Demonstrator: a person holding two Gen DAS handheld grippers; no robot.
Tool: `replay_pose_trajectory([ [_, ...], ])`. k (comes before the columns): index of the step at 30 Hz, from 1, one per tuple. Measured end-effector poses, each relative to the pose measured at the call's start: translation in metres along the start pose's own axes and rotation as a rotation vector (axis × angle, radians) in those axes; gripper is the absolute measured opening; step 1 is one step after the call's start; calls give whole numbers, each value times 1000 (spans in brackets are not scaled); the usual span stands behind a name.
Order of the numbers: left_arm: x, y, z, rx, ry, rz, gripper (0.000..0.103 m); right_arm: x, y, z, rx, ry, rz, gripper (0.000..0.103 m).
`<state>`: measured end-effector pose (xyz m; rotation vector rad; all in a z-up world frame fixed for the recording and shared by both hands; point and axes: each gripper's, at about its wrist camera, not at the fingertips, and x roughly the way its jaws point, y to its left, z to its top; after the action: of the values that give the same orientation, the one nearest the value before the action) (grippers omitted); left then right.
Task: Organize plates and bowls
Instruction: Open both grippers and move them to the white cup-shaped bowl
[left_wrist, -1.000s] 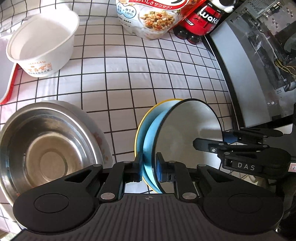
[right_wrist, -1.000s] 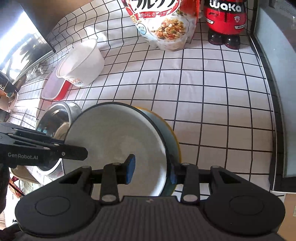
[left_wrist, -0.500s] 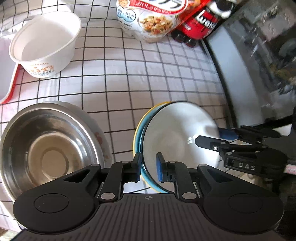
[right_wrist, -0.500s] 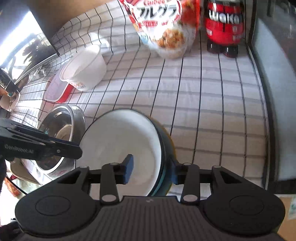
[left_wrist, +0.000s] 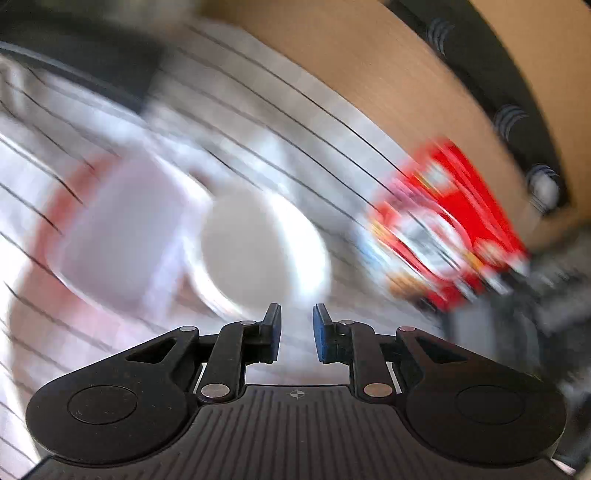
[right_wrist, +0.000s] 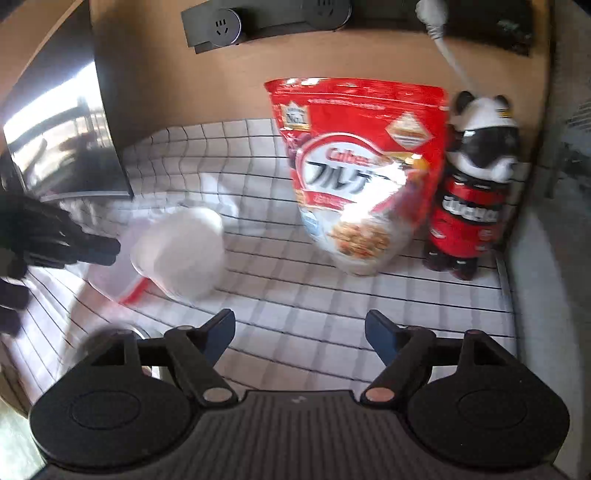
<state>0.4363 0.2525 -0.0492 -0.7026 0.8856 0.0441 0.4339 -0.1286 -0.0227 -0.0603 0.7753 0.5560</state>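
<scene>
The left gripper has a narrow gap between its blue pads, which have just been parting, and nothing sits between them. Its view is heavily smeared. Straight ahead of the fingertips stands a white paper bowl, its inside looking empty as far as the blur allows. Just left of it lies a shallow white tray with a red rim, also apparently empty. To the front right is the red cereal bag.

The right gripper stands wide, its jaws having just been opening, with only the checked tablecloth between them. Ahead and left is the white paper bowl, touching the red-rimmed tray. Beside its left finger, a steel bowl's rim peeks out, contents hidden. Ahead and right stand the cereal bag and a panda-capped cola bottle.
</scene>
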Motion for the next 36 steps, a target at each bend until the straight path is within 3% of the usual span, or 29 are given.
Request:
replay_pose_trajectory([
  [2,7,17,20,-41,-26,55,20,16,4,19,49,44,78,78],
  [5,17,28,42,-42,-40,114,20,44,13,38,113,94,114,78],
  [11,64,35,53,25,78,213,21,84,33,43,151,188,115,78],
  [14,80,44,52,-29,133,130,24,95,36,43,157,207,119,78],
  [16,91,48,54,-94,197,-1,30,103,35,46,161,217,121,78],
  [18,101,46,54,-151,261,-134,30,112,32,48,171,232,117,78],
  [21,110,33,53,-131,279,-196,30,128,21,51,195,238,73,77],
  [23,117,22,53,-95,264,-170,30,138,16,53,200,230,28,73],
  [27,133,-1,49,-1,200,-32,31,162,13,57,190,222,-70,67],
  [30,149,-11,47,24,182,21,31,187,11,59,183,227,-93,66],
  [32,163,-17,45,46,193,42,31,209,7,60,207,271,-52,56],
  [33,168,-18,44,54,200,45,31,218,5,59,227,298,-23,43],
  [36,176,-16,42,38,234,-2,51,239,-5,54,293,390,7,27],
])
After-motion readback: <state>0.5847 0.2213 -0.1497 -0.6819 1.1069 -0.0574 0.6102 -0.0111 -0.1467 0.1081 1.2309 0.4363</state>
